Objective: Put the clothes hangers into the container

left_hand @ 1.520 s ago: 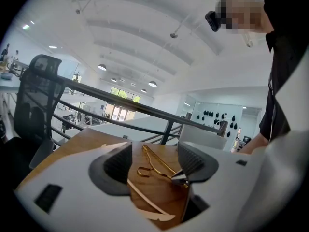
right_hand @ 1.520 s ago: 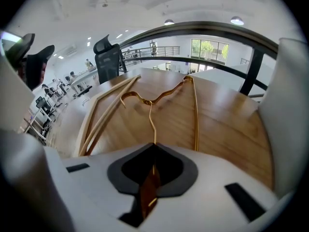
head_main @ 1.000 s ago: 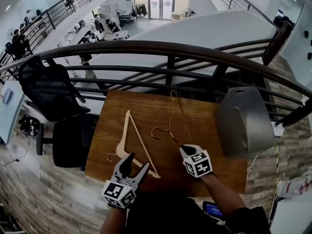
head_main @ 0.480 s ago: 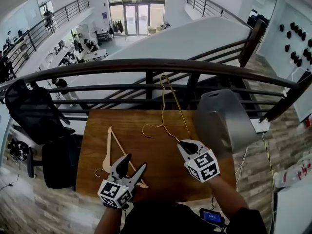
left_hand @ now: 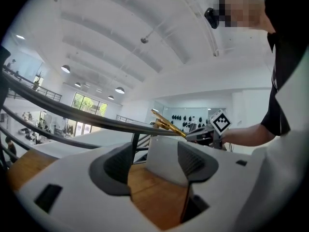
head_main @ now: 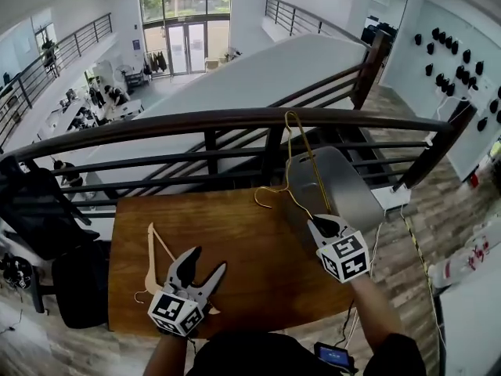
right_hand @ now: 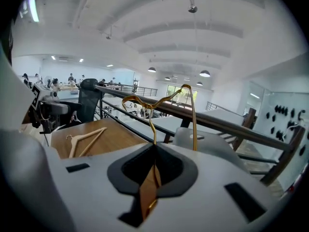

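My right gripper (head_main: 320, 225) is shut on a gold wire hanger (head_main: 300, 160) and holds it in the air, just in front of the grey container (head_main: 349, 185) at the table's right end. In the right gripper view the gold hanger (right_hand: 152, 111) rises from the closed jaws, with the container (right_hand: 212, 145) right behind it. A pale wooden hanger (head_main: 153, 255) lies flat on the wooden table (head_main: 250, 249) at the left. My left gripper (head_main: 206, 260) hovers beside it, open and holding nothing. In the left gripper view the container (left_hand: 163, 159) shows between the spread jaws.
A dark metal railing (head_main: 235, 120) runs along the table's far edge, with a drop to a lower floor beyond. A black office chair (head_main: 39, 210) stands left of the table. A phone-like device (head_main: 333, 356) sits at the person's waist.
The right gripper has lifted the gold hanger off the table and carried it up and right to the container. The left gripper has risen a little, still open.
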`<act>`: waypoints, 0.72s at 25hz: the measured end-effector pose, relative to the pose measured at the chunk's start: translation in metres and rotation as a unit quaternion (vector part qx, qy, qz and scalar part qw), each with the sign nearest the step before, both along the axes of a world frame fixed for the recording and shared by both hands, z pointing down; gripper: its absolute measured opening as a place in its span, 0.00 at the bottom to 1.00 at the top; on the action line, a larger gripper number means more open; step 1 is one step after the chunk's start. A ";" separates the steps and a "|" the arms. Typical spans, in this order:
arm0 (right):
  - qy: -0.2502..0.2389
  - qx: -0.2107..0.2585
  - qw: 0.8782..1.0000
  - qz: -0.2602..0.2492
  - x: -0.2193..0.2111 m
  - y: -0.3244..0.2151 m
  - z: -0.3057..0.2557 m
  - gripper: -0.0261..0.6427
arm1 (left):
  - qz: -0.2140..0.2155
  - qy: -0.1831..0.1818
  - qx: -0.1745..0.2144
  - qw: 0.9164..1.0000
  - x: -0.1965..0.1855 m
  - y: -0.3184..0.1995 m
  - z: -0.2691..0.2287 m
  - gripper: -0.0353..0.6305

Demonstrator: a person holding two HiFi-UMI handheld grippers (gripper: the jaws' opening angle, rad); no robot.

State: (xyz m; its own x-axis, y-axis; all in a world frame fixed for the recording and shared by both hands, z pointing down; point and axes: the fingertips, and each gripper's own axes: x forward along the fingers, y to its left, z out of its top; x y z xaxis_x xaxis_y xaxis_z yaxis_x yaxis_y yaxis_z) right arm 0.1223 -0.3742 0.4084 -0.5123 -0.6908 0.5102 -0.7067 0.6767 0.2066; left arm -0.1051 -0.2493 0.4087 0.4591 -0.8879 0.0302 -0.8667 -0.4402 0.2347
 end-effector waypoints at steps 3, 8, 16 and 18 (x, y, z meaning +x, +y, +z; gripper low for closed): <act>0.019 -0.001 0.999 0.029 0.043 -0.011 -0.001 0.05 | 0.013 0.000 0.005 1.000 0.018 -0.007 -0.006 0.50; 0.069 -0.007 0.995 0.072 0.101 -0.026 0.008 0.05 | 0.026 -0.001 0.001 1.000 0.035 -0.011 -0.009 0.50; 0.174 -0.025 0.977 0.122 0.173 -0.043 0.028 0.05 | 0.034 0.006 -0.012 0.999 0.040 -0.006 -0.002 0.50; 0.214 -0.031 0.969 0.123 0.184 -0.046 0.036 0.05 | 0.032 0.008 -0.016 0.999 0.041 -0.007 0.002 0.50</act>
